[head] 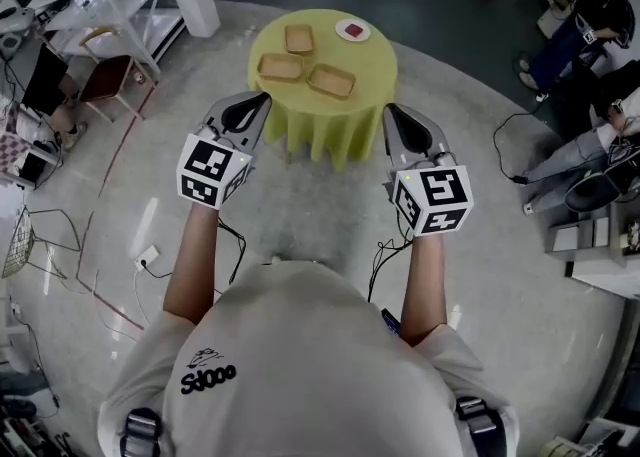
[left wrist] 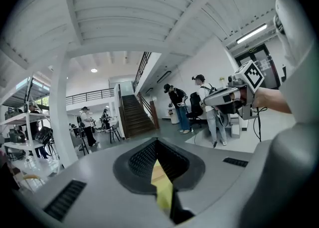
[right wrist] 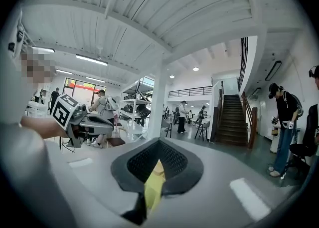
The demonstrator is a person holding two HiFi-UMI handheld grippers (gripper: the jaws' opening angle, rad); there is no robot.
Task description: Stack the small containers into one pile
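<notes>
While left gripper (head: 264, 98) and right gripper (head: 391, 109) hang closed, empty, short of the worktop (head: 372, 67), unopened jaws could shove the upper-centre small containers (head: 281, 67) off.

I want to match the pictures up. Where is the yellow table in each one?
Head view: the yellow table stands top middle.
Left gripper view: only a thin yellow strip, low middle, between the jaws.
Right gripper view: a thin yellow strip too, low middle.
Shared landmark: the staircase, in both gripper views.

Head view high above small containers (head: 331, 80)
</notes>
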